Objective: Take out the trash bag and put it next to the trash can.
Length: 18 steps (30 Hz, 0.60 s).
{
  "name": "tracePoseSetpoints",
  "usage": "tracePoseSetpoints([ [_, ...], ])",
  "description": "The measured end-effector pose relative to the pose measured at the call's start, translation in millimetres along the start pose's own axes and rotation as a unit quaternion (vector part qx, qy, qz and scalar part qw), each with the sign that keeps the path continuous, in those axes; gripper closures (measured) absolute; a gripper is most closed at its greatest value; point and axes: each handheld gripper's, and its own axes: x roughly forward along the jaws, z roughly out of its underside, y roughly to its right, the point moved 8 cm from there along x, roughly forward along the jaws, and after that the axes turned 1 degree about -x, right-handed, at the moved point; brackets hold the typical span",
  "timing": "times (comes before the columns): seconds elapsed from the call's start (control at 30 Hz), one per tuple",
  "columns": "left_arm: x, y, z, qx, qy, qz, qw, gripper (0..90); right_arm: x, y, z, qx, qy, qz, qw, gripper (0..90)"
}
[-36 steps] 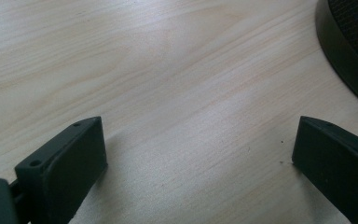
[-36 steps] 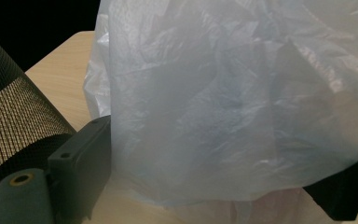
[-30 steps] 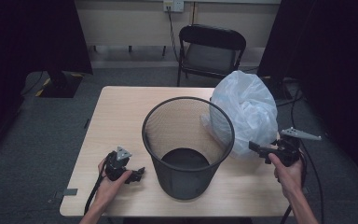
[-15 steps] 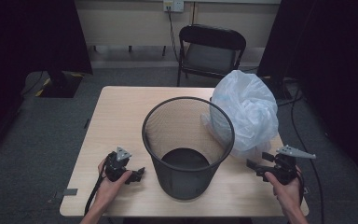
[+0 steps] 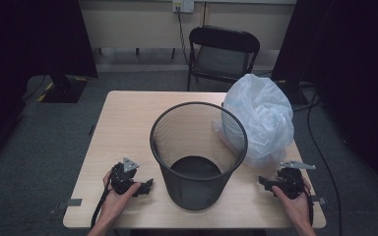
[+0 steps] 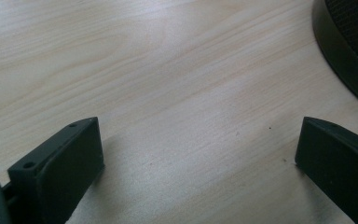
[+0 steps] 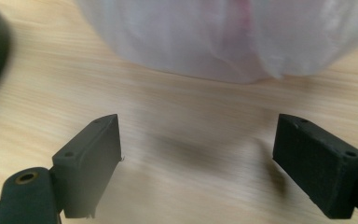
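Both grippers, left [image 5: 146, 186] and right [image 5: 264, 182], rested on the tabletop [image 5: 128, 123] flanking the bin [image 5: 198, 155], fingers spread and empty, apparently parked clear of the white bag [image 5: 261, 118] lying just behind the bin's right side.

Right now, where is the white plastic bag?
In the high view, the white plastic bag sits on the table's far right, against the mesh bin.
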Motion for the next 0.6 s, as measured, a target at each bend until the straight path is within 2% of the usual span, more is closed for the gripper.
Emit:
tracePoseSetpoints([
  [0.1, 0.0, 0.1, 0.0, -0.001, 0.0, -0.001, 1.0, 0.2, 2.7, 3.2, 2.5, -0.002, -0.007, 0.011, 0.9999, 15.6],
  [0.13, 0.0, -0.5, -0.1, 0.001, 0.0, -0.004, 1.0, 0.2, 3.8, 4.6, 3.9, 0.0, -0.01, 0.023, 0.9997, 16.3],
  [0.17, 0.0, -0.3, 0.0, 0.001, 0.0, -0.004, 1.0, 0.2, 4.6, 5.4, 4.0, 0.001, -0.008, 0.035, 0.9993, 15.6],
  [0.23, 0.0, -0.4, -0.1, 0.001, 0.001, -0.005, 1.0, 0.2, 7.8, 4.1, 4.1, -0.014, -0.005, 0.048, 0.9987, 13.6],
  [0.27, 0.0, -0.4, -0.1, 0.001, 0.0, -0.004, 1.0, 0.1, 10.8, 4.3, 3.9, -0.017, 0.008, 0.057, 0.9982, 11.4],
  [0.3, 0.0, -0.4, -0.1, 0.001, 0.0, -0.004, 1.0, 0.2, 10.8, 4.3, 3.9, -0.017, 0.008, 0.057, 0.9982, 11.4],
  [0.33, 0.0, -0.4, 0.0, 0.001, 0.0, -0.004, 1.0, 0.1, 11.6, 4.2, 4.2, -0.011, 0.021, 0.064, 0.9977, 11.4],
  [0.6, 0.4, 0.3, -0.2, -0.002, 0.0, -0.002, 1.0, 0.0, 11.9, 4.0, 4.1, -0.007, 0.021, 0.069, 0.9974, 11.3],
])
